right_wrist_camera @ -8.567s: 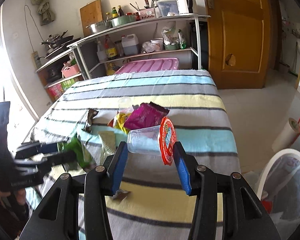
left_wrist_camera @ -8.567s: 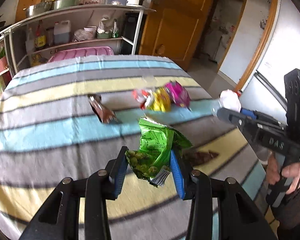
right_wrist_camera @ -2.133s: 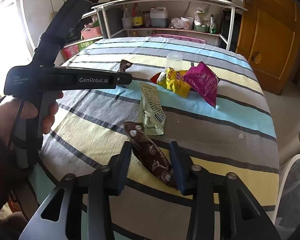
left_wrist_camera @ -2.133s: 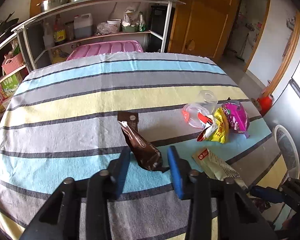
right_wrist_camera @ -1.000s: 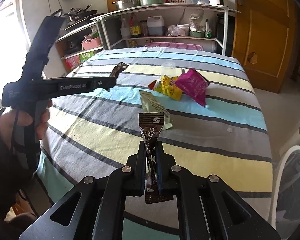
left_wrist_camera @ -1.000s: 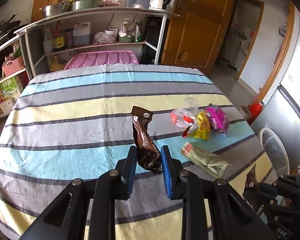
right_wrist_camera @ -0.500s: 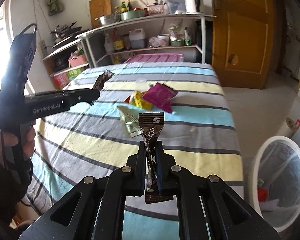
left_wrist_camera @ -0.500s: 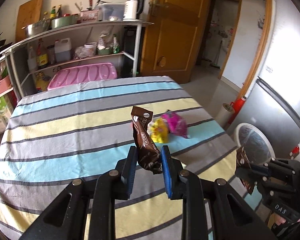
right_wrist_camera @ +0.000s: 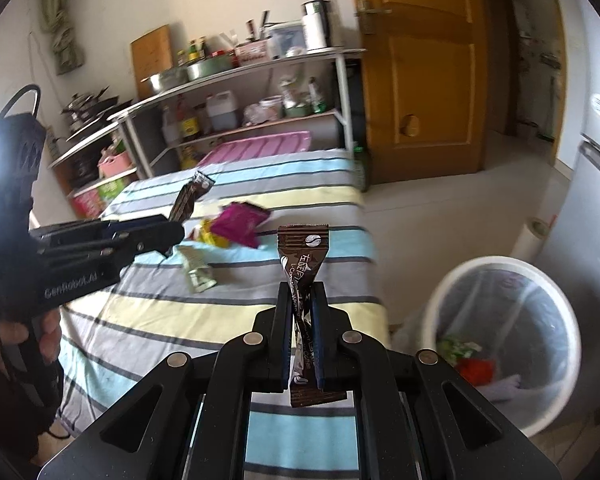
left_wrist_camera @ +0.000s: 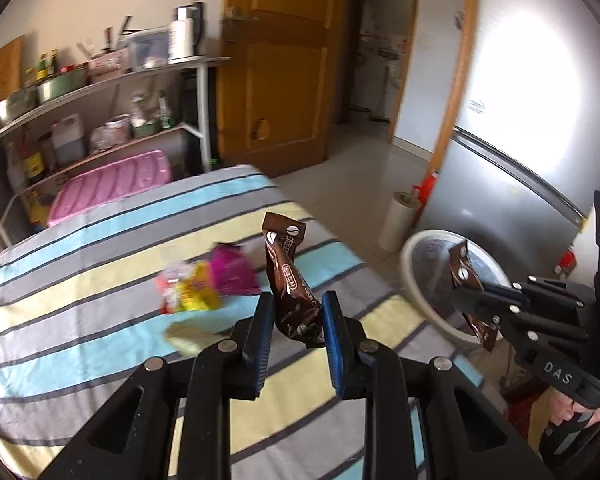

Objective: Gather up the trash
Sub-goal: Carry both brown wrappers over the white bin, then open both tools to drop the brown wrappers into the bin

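The left tongs (left_wrist_camera: 296, 316) are clamped on a brown coffee sachet (left_wrist_camera: 290, 280) at centre frame in the left wrist view, gripping its puffy lower half so the flat sealed top stands free above the pads. The right tongs (right_wrist_camera: 302, 320) pinch a second brown sachet (right_wrist_camera: 302, 264) almost flat between nearly touching pads, its printed end upright at centre frame and its tail hanging below. Both packets look light, thin and crinkly, likely slick; a hold across the middle of the body seems safest, since a sealed edge could slip out. The white bin (right_wrist_camera: 496, 268) sits at lower right on the floor beside the tabletop (right_wrist_camera: 260, 292), with some trash already inside. More wrappers lie on the striped cloth at left of centre, blurred; their labels cannot be read, and the bin's depth is cut off.
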Motion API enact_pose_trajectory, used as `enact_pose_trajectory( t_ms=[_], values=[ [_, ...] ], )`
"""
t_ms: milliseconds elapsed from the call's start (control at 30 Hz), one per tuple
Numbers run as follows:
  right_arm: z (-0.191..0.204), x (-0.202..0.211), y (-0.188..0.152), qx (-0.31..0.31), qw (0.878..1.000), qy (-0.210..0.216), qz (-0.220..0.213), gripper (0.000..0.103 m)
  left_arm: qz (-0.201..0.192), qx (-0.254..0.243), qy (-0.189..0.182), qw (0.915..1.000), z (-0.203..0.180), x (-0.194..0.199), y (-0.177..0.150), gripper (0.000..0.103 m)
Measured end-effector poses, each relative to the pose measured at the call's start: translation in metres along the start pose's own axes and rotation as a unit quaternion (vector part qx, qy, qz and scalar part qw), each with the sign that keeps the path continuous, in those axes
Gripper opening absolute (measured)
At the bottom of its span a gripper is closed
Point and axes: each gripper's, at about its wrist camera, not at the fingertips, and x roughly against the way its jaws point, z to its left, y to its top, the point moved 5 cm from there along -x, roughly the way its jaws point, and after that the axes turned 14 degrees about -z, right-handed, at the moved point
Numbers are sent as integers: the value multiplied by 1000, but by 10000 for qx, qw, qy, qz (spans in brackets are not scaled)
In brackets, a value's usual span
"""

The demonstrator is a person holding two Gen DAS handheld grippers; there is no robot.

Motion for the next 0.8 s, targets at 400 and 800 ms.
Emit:
enact_pose_trajectory(
  t_ms=[400, 800],
  values=[
    [-95, 39, -9, -402, 9944, -976, -2, 9, 237, -482, -908, 9944, -109, -41, 1, 26],
    [-181, 46, -41, -848, 9812, -1682, 414, 9, 748, -796, -1415, 9839, -195, -89, -24, 26]
  ],
)
